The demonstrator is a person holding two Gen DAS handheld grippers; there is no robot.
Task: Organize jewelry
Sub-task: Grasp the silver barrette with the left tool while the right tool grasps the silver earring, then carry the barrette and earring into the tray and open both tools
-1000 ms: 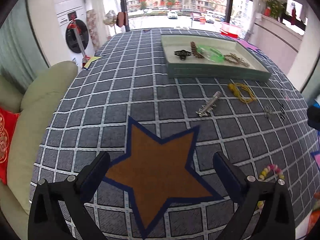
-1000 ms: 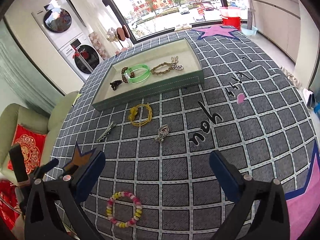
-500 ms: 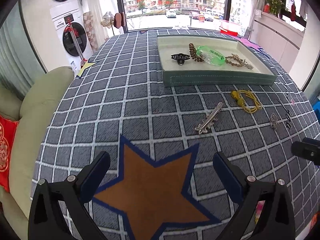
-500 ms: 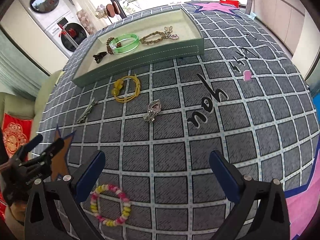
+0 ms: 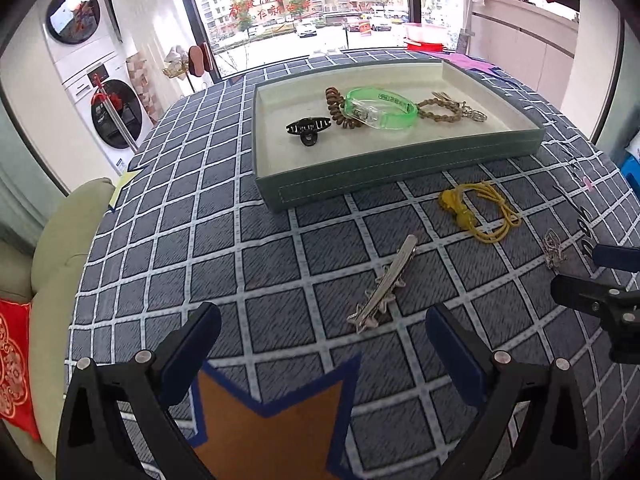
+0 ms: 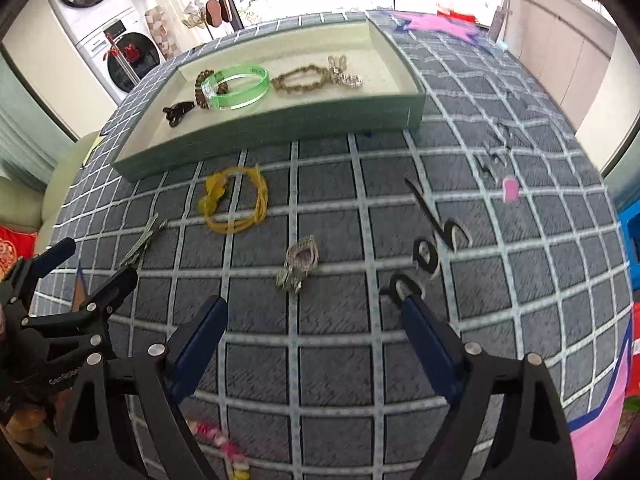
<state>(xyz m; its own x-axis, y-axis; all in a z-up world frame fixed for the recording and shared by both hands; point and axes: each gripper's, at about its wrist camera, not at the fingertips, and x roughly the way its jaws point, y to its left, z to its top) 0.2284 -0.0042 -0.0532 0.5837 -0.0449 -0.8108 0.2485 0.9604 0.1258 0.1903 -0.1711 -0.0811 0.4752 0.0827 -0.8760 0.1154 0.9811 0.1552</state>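
Both grippers are hanging over the tabletop (image 5: 168, 240) with nothing in them. The left gripper (image 5: 320, 344) is spread wide, lined up behind the silver hair clip (image 5: 384, 280), which is lying flat on the checked cloth just past its fingertips. The right gripper (image 6: 316, 328) is also spread, with the small silver pendant (image 6: 298, 264) sitting just ahead of the gap between its fingers.

The green tray (image 5: 400, 172) is sitting further back and is already holding a black claw clip (image 5: 308, 130), a brown coil hair tie (image 5: 336, 110), a green bangle (image 5: 380, 110) and a braided bracelet (image 5: 444, 108). Still out on the cloth: the hair clip, the pendant, a yellow cord bracelet (image 5: 480, 210), and a pastel bead bracelet (image 6: 224, 446) peeking out low between the right gripper's arms.

Handling guess: that hair clip is looking thin, stiff and light, probably slick metal, and it's lying very flat, so I'd be pinching it across its narrow width near the middle, pads pressing into the soft cloth to get under the edges. The pendant looks tiny and lumpy, likely to skitter if nudged, so closing slowly around the chunkier end seems safest. The yellow cord is floppy, so grabbing the knotted bit should be easier than the loose strands.
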